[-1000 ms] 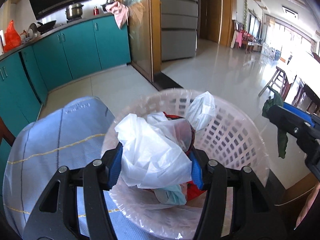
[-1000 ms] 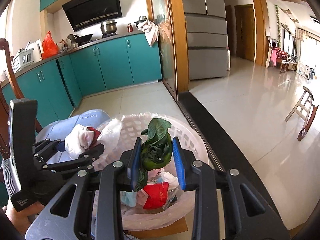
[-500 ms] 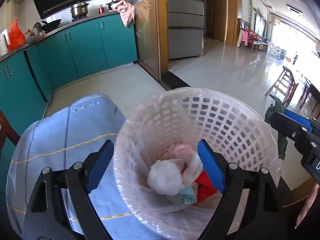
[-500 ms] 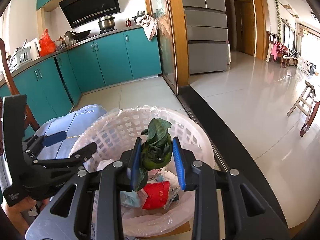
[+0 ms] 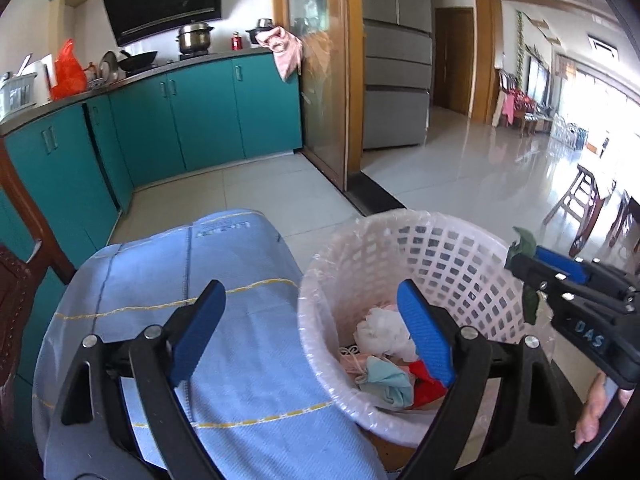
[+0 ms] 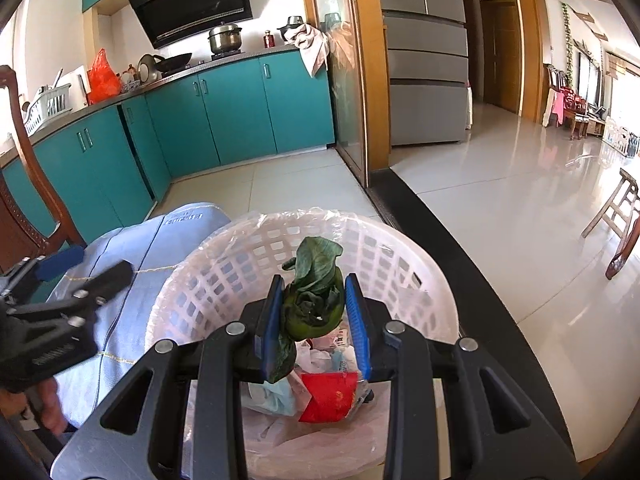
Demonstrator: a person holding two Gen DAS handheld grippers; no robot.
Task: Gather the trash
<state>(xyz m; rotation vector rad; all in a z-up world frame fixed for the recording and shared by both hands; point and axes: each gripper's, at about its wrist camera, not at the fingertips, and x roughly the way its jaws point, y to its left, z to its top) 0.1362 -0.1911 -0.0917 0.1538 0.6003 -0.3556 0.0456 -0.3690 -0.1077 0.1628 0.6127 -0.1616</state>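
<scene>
A white lattice trash basket (image 5: 460, 248) lined with clear plastic holds a white plastic bag (image 5: 380, 332), a pale blue scrap and a red scrap (image 6: 328, 396). My left gripper (image 5: 312, 320) is open and empty, straddling the basket's left rim above the blue cloth. My right gripper (image 6: 314, 312) is shut on a wilted green leafy vegetable (image 6: 314, 284) and holds it over the basket (image 6: 400, 248). The right gripper also shows in the left wrist view (image 5: 560, 280), at the basket's right side.
A light blue cloth (image 5: 200, 300) covers a surface left of the basket. Teal kitchen cabinets (image 5: 200, 112) run along the back left. A wooden chair (image 6: 24, 200) stands at left. A dark door threshold (image 6: 460, 248) passes right of the basket, with glossy floor and stools (image 5: 580, 196) beyond.
My left gripper opened and let the white plastic bag drop into the basket, then moved left over the blue cloth. My right gripper keeps hold of the green vegetable over the basket.
</scene>
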